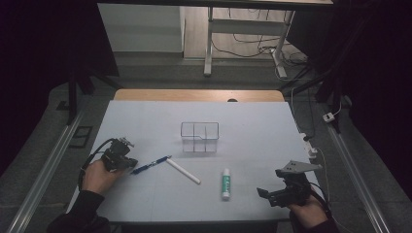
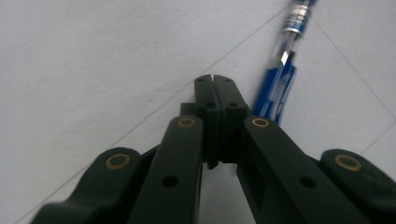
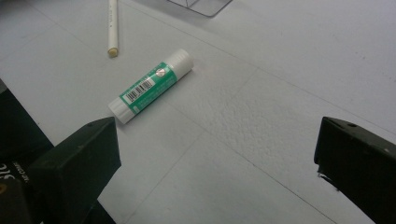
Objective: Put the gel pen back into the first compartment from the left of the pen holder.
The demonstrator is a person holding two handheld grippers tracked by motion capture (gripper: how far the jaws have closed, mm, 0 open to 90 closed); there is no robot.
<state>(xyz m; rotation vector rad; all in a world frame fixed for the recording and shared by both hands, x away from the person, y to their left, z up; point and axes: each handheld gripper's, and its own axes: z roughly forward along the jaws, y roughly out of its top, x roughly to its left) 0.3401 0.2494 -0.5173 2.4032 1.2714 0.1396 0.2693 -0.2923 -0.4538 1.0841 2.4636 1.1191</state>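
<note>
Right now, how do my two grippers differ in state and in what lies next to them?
The left gripper has its jaws shut together with nothing between them; the right gripper has its jaws wide apart. The left one sits beside the blue pen, whose end lies just off its tips; the right one faces the green glue stick, which lies farther off, clear of its jaws. Both are low over the white table, and neither holds anything.
</note>
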